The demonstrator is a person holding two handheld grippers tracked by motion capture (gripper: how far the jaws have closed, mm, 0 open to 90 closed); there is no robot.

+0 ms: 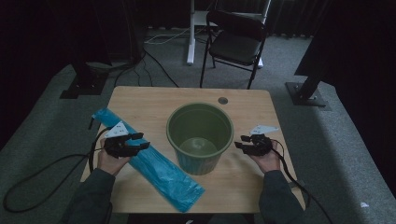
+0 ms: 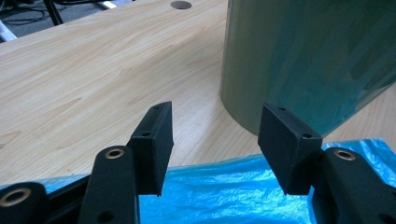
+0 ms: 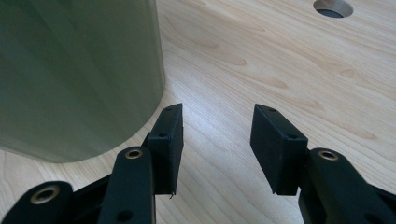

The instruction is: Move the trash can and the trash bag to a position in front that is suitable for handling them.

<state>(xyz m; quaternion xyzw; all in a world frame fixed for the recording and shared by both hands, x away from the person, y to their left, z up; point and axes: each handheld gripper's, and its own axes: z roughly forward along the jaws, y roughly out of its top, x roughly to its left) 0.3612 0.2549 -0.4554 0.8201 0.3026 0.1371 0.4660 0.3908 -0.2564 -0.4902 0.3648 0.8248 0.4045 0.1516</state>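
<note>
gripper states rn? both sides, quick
Left gripper: open, holding nothing; it hovers over the blue plastic bag, beside the green bin.
Right gripper: open, holding nothing; bare table between its jaws.

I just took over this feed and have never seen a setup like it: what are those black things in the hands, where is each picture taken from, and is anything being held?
No robot here: a person at a wooden table holds a hand-operated claw in each hand. The top picture looks down from above the person's side. There the left claw hovers over a flat blue plastic bag, and the right claw hovers over bare wood, beside a green bin that stands upright in the middle.

The other two pictures come from cameras riding on the claws, looking along their black jaws. The left claw has the blue bag beneath it and the bin wall ahead. The right claw has the bin to one side.

Both claws are open and hold nothing.
</note>
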